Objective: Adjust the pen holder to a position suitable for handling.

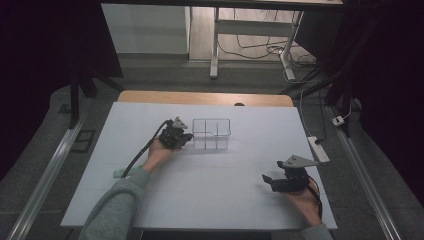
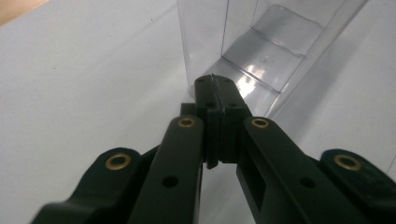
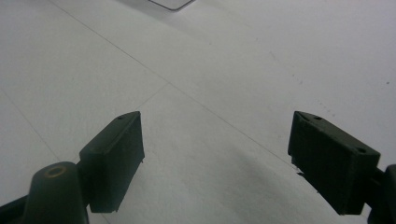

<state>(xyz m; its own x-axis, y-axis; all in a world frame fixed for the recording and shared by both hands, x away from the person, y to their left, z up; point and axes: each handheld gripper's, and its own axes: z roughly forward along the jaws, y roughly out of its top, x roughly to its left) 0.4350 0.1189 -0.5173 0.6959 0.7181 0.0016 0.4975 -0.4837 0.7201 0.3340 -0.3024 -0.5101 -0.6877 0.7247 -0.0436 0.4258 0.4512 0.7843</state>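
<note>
A clear plastic box (image 1: pixel 211 134) with several compartments stands at the middle of the white table (image 1: pixel 210 195). My left gripper (image 1: pixel 186 137) sits right at the box's left end, its jaws pressed together. In the left gripper view, the left gripper (image 2: pixel 214 91) is shut, with its tips against the foot of the clear plastic box (image 2: pixel 261 60); a thin sliver shows at the seam between the pads, and I cannot tell what it is. My right gripper (image 1: pixel 270 181) rests near the table's front right, and the right gripper (image 3: pixel 215 158) stands wide open over bare table.
A small pale green object (image 1: pixel 120 172) lies beside the person's left forearm. A white power strip (image 1: pixel 318 149) lies off the table's right edge. A wooden tabletop strip (image 1: pixel 205 98) borders the far edge, with desk legs and cables behind it.
</note>
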